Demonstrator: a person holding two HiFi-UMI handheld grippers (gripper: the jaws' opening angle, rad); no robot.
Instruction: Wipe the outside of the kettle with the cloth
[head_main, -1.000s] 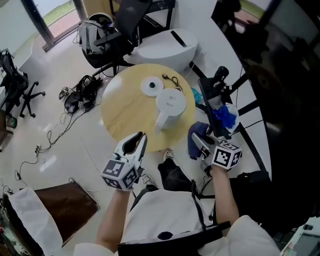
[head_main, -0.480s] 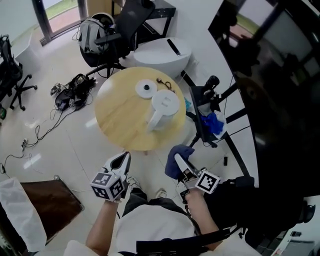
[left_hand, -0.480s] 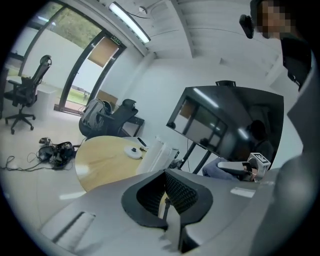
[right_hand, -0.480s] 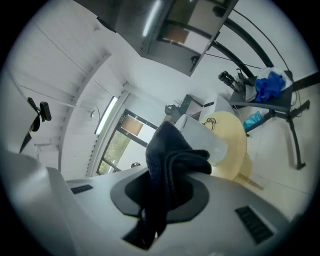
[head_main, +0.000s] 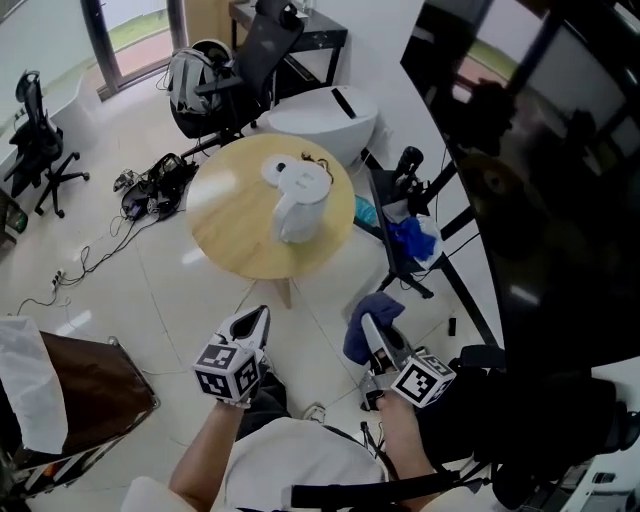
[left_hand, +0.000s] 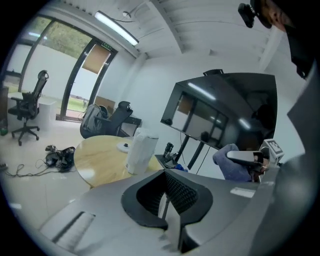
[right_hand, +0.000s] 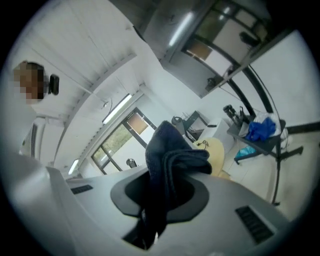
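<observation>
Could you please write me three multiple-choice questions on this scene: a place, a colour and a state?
1. Where does the kettle stand? A) floor B) round table C) office chair
2. What colour is the cloth? A) dark blue B) red C) yellow
3. How are the left gripper's jaws? A) wide open B) shut on the cloth C) shut, empty
Answers: B, it sits on that table; A, the right gripper holds dark blue fabric; C, they meet with nothing between.
</observation>
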